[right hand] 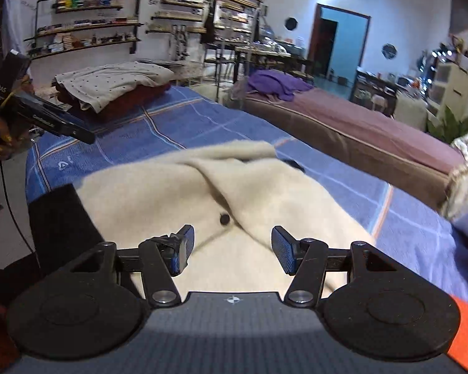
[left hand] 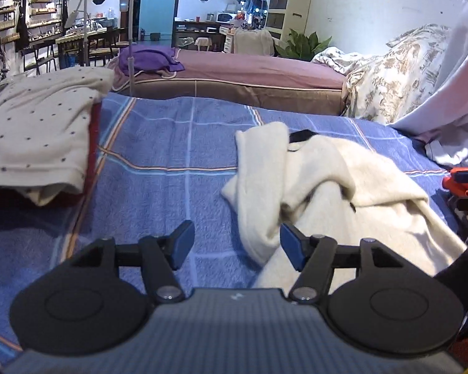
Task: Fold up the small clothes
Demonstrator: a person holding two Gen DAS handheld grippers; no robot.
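cream cardigan (right hand: 221, 187) shows its button only from the right tool (right hand: 231, 247); both tools seem wide, empty.

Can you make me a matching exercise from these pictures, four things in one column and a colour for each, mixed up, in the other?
Things:
1. fuzzy knitted cardigan with a dark button
2. checked towel-like bed cover
3. crumpled cloth on the far bed
4. folded garment under the dotted white top

Colours:
A. purple
B. dark red
C. cream
D. blue

Pairs: 1-C, 2-D, 3-A, 4-B
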